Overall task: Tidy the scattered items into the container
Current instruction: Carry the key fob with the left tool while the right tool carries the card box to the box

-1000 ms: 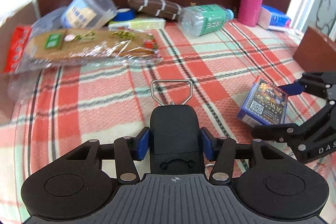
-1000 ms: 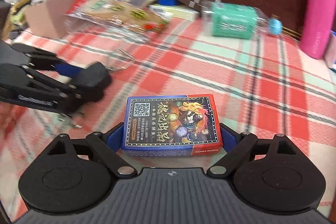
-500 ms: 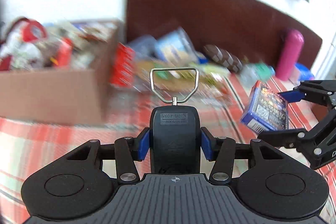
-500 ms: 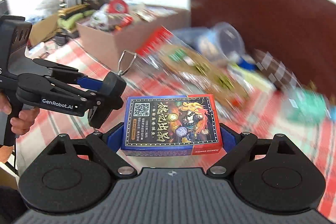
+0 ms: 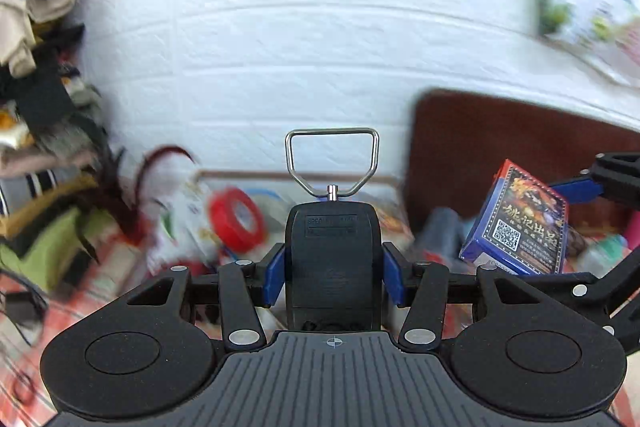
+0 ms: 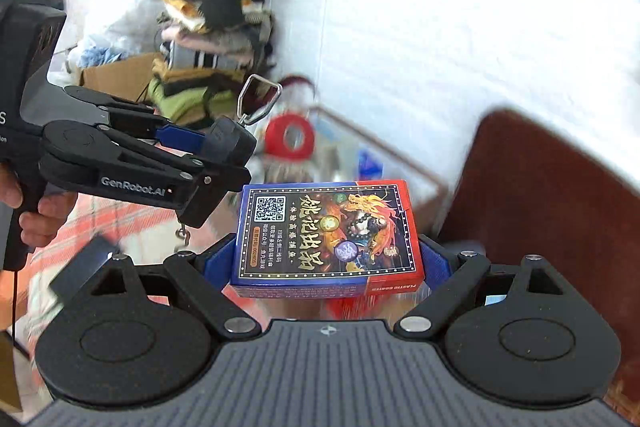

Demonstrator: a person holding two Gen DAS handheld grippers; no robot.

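My left gripper (image 5: 333, 267) is shut on a black hand scale with a metal loop (image 5: 333, 243), held in the air; it also shows in the right wrist view (image 6: 224, 147). My right gripper (image 6: 326, 259) is shut on a blue and red card box (image 6: 326, 231), also lifted; that box shows at the right of the left wrist view (image 5: 520, 223). Ahead of both is the cardboard box (image 6: 384, 147), blurred, holding a red tape roll (image 5: 238, 219) and other items.
A stack of folded clothes (image 6: 212, 7) stands at the left against the white brick wall (image 5: 300, 47). The dark wooden headboard (image 6: 552, 195) rises at the right. The red plaid cloth (image 6: 120, 219) lies below.
Both grippers have lifted off the plaid cloth and swung left toward the cardboard box, each still holding its item. The scattered items at the headboard have left view.
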